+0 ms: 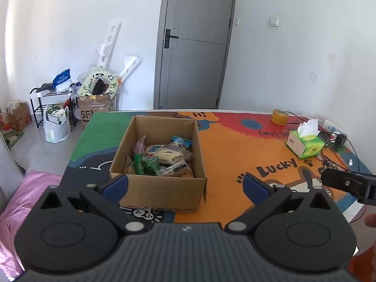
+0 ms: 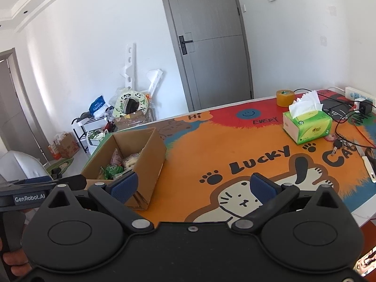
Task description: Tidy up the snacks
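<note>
An open cardboard box (image 1: 162,192) stands on the colourful table mat (image 1: 235,150), holding several snack packets (image 1: 162,155): green wrappers, a pale bread pack, clear bags. My left gripper (image 1: 185,185) hovers open just in front of the box's near wall, nothing between its blue pads. In the right wrist view the same box (image 2: 150,162) sits to the left, snacks (image 2: 117,166) showing inside. My right gripper (image 2: 193,188) is open over the cat drawing on the mat (image 2: 235,145), right of the box, empty.
A green tissue box (image 2: 307,127), a roll of yellow tape (image 2: 285,97), keys (image 2: 338,144), a white-handled knife (image 2: 367,164), cables and a power strip (image 2: 359,96) crowd the table's right side. Beyond the table lie floor clutter, a shelf rack (image 1: 47,103) and a grey door (image 1: 195,44).
</note>
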Demonstrator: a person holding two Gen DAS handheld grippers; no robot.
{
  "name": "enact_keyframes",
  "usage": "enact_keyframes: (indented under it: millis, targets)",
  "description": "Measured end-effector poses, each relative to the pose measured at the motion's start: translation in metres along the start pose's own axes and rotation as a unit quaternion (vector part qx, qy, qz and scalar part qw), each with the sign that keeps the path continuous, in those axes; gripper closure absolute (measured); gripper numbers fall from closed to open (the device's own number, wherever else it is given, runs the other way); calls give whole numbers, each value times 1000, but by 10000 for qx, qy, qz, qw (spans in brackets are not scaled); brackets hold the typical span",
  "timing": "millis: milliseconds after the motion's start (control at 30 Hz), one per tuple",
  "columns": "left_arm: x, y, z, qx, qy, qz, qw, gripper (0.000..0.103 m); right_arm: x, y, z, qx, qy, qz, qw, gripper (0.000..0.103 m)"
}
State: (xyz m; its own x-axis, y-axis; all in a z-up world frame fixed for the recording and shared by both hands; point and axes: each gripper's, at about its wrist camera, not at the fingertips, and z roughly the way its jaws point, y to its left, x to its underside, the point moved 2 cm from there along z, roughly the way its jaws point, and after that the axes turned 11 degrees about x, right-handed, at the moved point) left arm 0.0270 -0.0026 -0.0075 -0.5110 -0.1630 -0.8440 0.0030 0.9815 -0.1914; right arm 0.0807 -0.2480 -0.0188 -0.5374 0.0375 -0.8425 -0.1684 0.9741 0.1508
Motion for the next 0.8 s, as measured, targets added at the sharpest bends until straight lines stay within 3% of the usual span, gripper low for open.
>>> enact_keyframes:
  millis: [800]
  targets:
    - [0,5,1,-250,10,-23,9997,0,1,9,-2,-125,70,-128,9998,0]
